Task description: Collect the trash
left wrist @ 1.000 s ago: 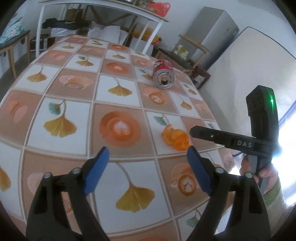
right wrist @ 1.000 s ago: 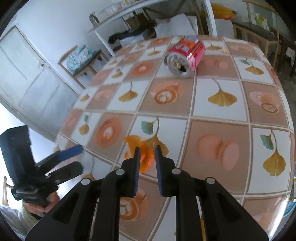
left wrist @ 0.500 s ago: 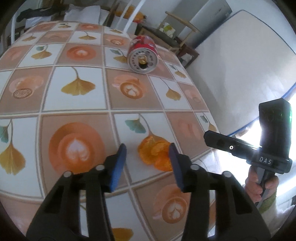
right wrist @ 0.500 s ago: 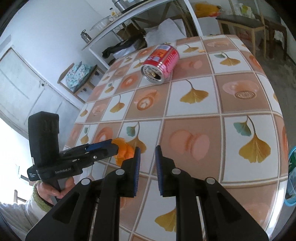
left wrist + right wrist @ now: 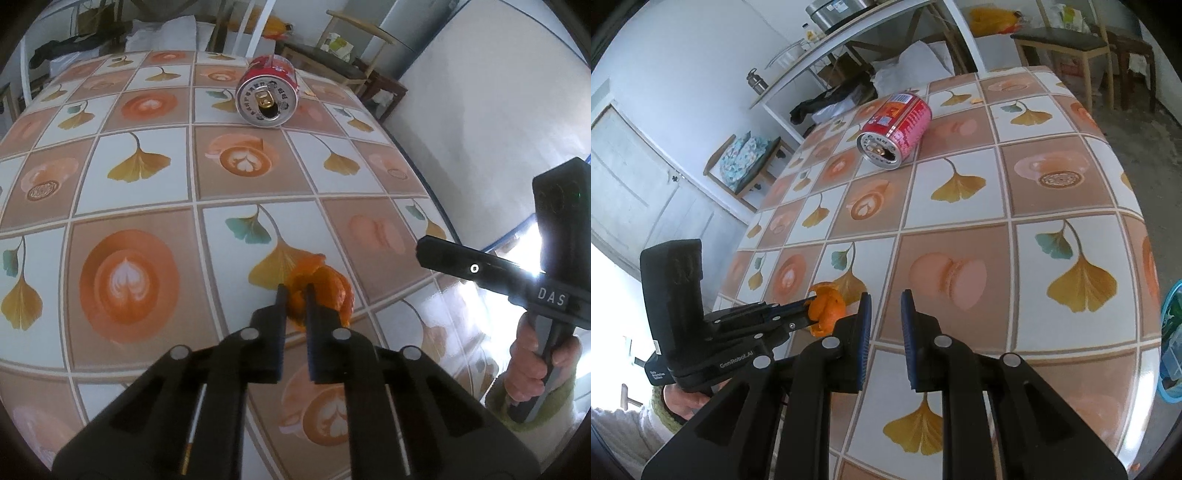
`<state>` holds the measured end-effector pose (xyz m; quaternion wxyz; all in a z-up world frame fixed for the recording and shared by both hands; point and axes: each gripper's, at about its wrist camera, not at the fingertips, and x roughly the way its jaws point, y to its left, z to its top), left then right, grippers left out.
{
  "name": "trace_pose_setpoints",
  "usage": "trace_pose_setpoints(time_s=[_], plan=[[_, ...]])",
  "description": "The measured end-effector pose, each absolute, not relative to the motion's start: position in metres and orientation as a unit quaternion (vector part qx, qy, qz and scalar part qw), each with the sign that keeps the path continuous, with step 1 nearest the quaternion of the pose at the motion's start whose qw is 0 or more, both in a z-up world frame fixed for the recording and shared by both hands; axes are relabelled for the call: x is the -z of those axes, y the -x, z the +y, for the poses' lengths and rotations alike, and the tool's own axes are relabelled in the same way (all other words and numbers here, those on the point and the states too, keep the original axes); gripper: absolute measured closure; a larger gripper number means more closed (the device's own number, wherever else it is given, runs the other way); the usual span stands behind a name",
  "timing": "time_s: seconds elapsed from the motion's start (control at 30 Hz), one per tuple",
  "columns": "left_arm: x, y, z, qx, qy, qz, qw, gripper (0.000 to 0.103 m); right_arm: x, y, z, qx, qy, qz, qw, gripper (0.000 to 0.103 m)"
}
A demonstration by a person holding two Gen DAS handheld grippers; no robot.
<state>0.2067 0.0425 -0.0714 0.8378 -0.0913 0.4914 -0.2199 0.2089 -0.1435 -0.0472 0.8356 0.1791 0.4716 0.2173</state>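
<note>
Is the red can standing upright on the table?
No. The red can lies on its side on the table, its pull-tab end facing the camera.

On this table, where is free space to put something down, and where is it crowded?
Free: the tablecloth between the red can and the right gripper. Crowded: the near corner, where the left gripper pinches the orange peel.

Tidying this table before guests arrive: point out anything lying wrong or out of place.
The red can lies tipped on its side at the table's far end, opened top facing the cameras. Nearer, orange peel is pinched in the left tongs. No spill shows.
</note>
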Motion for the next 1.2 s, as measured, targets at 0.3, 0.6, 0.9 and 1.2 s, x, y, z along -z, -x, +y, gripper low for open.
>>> trace_pose_setpoints(time_s=[0.3,0.6,0.9,1.2], plan=[[0.063,-0.194,0.063,0.218,0.124,0.481,0.840,0.101,0.022,-0.225,-0.138,-0.209,-0.153,0.454,0.853,0.086],[0.062,-0.179,0.111,0.195,0.184,0.475,0.838,0.101,0.011,-0.320,-0.105,-0.191,-0.153,0.472,0.847,0.039],[0.067,-0.177,0.144,0.191,0.233,0.468,0.831,0.101,0.031,-0.410,-0.085,-0.139,-0.179,0.518,0.825,0.030],[0.066,-0.177,0.155,0.197,0.253,0.459,0.829,0.101,0.056,-0.441,-0.067,-0.131,-0.199,0.547,0.803,0.032]])
